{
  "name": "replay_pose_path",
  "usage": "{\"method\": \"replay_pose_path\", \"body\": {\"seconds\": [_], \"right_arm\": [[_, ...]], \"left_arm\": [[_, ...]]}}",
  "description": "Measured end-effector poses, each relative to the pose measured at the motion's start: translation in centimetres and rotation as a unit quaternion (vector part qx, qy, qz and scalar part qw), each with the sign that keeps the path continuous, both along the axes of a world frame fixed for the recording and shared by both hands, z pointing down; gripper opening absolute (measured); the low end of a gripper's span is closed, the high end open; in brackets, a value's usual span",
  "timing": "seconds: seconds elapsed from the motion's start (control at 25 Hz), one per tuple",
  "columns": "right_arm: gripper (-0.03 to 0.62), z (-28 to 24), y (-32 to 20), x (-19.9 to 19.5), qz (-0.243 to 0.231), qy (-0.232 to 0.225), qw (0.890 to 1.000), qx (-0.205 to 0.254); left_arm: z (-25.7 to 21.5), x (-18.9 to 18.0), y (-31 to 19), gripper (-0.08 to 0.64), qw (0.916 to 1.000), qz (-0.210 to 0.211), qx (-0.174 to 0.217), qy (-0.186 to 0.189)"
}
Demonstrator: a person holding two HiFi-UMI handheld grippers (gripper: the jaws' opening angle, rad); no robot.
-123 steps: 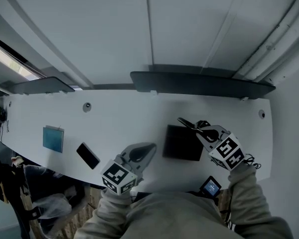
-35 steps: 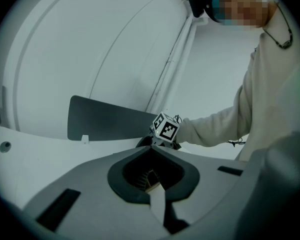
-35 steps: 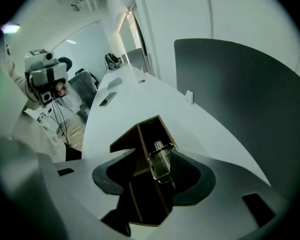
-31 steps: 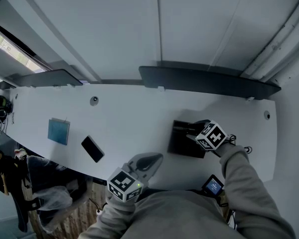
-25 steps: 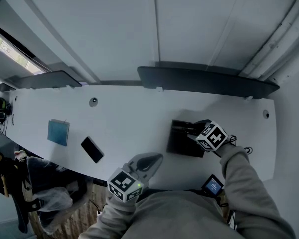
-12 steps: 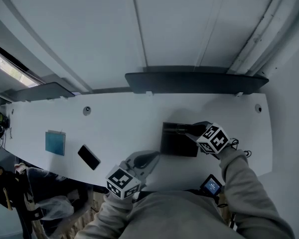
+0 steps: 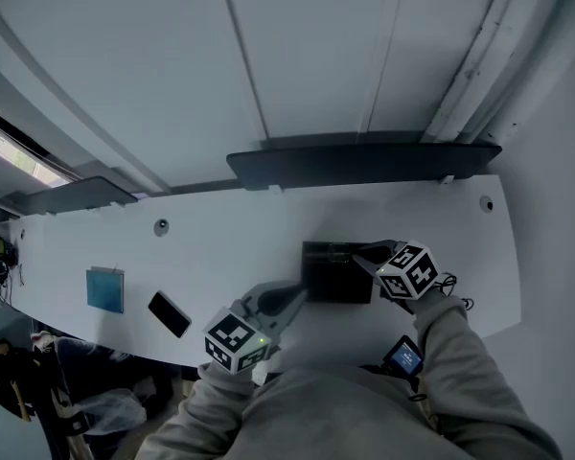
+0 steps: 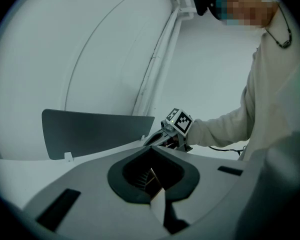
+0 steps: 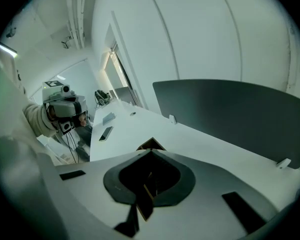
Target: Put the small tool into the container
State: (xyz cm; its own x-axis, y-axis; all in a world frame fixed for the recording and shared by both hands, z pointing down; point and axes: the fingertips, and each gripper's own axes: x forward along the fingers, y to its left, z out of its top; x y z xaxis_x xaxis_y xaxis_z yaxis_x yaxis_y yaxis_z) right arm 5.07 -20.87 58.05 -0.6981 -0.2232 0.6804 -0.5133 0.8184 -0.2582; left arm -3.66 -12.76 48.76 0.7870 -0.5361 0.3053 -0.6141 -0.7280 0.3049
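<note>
- Right gripper (image 7: 361,253) has lifted since the earlier frame. It was then low inside the container (image 7: 331,278); it now sits at the container's far right edge.
- Its jaws have just been closing and now meet tip to tip. The right gripper view shows nothing between them.
- Small tool: not distinguishable in any view. With the right jaws empty, it is judged to lie inside the dark container, so the placing step appears complete. Confirmation is not possible from these views.
- Left gripper (image 7: 293,293): jaws pressed together and empty. The tips rest just beside the container's near left corner; contact cannot be determined.
- Container: shallow, square, matt black, with a low rim. The interior is too dark to show detail.
- Table (image 7: 220,247): smooth, white, lightly glossy, long and narrow.
- Rear panels (image 7: 364,161): flat, dark grey, standing upright along the far table edge.
- Other items, well apart to the left: a glossy black phone (image 7: 170,314) and a flat blue square pad (image 7: 105,288).
</note>
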Motion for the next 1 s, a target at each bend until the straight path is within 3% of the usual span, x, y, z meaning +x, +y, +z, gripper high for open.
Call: {"method": "replay_pose_path", "body": {"seconds": [0.84,1.0], "right_arm": [[0.021,-3.8,0.4,1.5,0.027,-0.032,0.999,0.018],[0.021,-4.2,0.3,1.7,0.029,-0.035,0.999,0.020]], "left_arm": [[-1.1,0.0,-2.0,0.002,0.9995,0.007,0.020,-0.023],[-0.7,0.6,-2.3,0.002,0.9976,0.029,0.034,-0.053]]}}
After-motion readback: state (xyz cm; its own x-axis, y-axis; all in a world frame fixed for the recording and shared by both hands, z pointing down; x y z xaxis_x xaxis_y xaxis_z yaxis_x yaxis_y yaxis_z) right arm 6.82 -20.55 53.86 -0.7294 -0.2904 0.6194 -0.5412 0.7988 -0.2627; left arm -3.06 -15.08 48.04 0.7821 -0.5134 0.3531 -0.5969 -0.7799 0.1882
